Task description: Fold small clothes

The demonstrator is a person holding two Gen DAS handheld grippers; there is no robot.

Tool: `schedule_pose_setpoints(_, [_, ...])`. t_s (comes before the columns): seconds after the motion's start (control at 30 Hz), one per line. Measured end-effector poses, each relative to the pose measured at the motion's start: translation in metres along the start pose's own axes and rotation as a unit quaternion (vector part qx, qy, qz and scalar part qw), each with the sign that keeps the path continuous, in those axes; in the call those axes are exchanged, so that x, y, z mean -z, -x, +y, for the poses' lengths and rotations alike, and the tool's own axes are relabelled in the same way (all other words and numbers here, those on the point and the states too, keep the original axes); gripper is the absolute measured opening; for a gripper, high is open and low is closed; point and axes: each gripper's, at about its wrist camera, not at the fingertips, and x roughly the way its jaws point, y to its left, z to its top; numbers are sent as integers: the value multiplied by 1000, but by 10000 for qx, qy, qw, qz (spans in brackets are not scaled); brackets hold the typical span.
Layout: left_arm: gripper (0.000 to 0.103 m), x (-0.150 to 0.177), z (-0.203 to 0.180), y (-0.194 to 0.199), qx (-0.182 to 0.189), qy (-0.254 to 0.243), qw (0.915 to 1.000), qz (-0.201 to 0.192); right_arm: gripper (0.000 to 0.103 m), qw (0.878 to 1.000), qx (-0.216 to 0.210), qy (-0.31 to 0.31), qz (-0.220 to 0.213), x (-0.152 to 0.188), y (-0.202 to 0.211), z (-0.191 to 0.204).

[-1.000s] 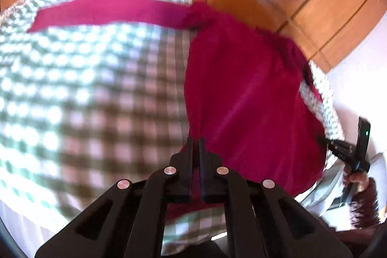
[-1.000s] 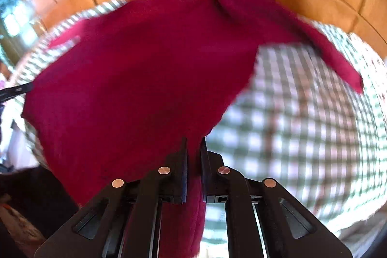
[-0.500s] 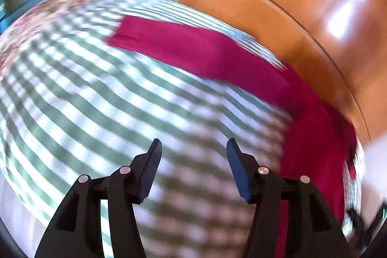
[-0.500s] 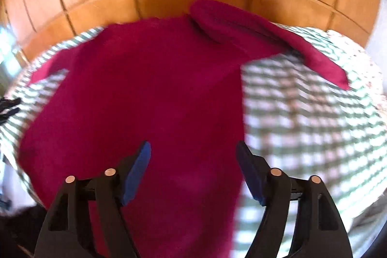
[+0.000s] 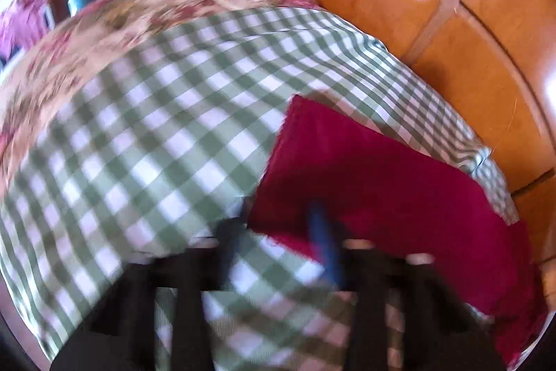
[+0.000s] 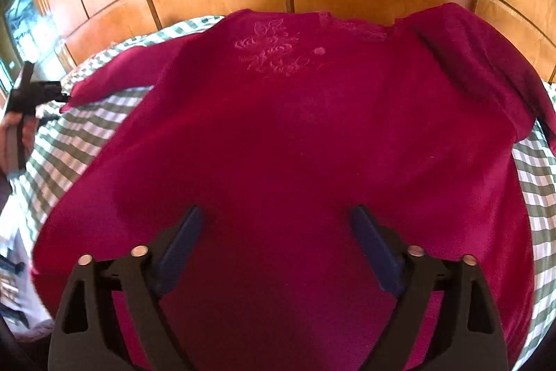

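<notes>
Here, a crimson long-sleeved knit top (image 6: 295, 134) lies flat on a green-and-white checked bedspread (image 5: 146, 141), sleeves out sideways; the right tongs (image 6: 274, 232) hover wide and empty over its hem, while the left tongs (image 5: 278, 232), blurred and just closing, apparently narrow, meet the nearer sleeve end (image 5: 347, 169).
</notes>
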Motion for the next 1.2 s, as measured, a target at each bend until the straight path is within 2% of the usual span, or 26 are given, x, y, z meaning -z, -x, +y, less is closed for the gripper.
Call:
schedule_pose_setpoints(0.03, [9, -4, -3, 1, -64, -118, 9999, -75, 92, 10000, 36, 38, -19, 1, -1, 1])
schedule_pose_setpoints(0.1, [7, -20, 2, 7, -326, -195, 9987, -354, 95, 9999, 86, 86, -11, 2, -5, 1])
schedule_pose_setpoints(0.3, [7, -64, 50, 28, -1025, 300, 9899, -928, 99, 9999, 45, 100, 14, -7, -17, 15])
schedule_pose_setpoints(0.43, [7, -71, 55, 32, -1244, 230, 9870, -991, 100, 9995, 173, 277, 3, -14, -29, 30])
schedule_pose_setpoints(0.5, [13, -67, 47, 32, -1119, 53, 9896, -901, 100, 9995, 193, 244, 22, -16, -31, 30])
schedule_pose_setpoints(0.57, [45, -52, 38, 39, -718, 57, 9937, -854, 100, 9998, 112, 171, 20, -17, -30, 27])
schedule_pose_setpoints(0.63, [47, -29, 21, 51, -110, -162, 9968, -771, 100, 9999, 61, 152, 12, -18, -28, 27])
schedule_pose_setpoints(0.7, [47, 2, 0, 64, 355, -608, 9956, -610, 100, 9999, -49, 100, 25, -17, -21, 23])
schedule_pose_setpoints(0.77, [48, 40, -21, 77, 1148, -1104, 9867, -310, 100, 10000, -73, 14, 39, -16, -16, 19])
schedule_pose_setpoints(0.83, [52, 79, -36, 93, 1801, -1542, 9715, -41, 100, 9999, 23, -141, -41, -11, 0, 2])
schedule_pose_setpoints(0.9, [59, 115, -46, 106, 2210, -1868, 9570, 175, 99, 9990, 292, -307, -142, -4, 21, -22])
schedule_pose_setpoints(0.93, [59, 137, -50, 112, 2447, -2067, 9468, 321, 99, 9982, 415, -399, -164, 1, 30, -34])
schedule_pose_setpoints(1.03, [59, 187, -55, 120, 2829, -2409, 9250, 798, 99, 9933, 868, -763, -58, 23, 56, -79])
schedule_pose_setpoints(1.13, [57, 225, -57, 123, 2938, -2502, 9167, 1038, 99, 9889, 966, -1112, 178, 51, 74, -111])
schedule_pose_setpoints(1.2, [48, 242, -57, 124, 2968, -2535, 9141, 1102, 87, 9876, 843, -1270, 388, 71, 78, -119])
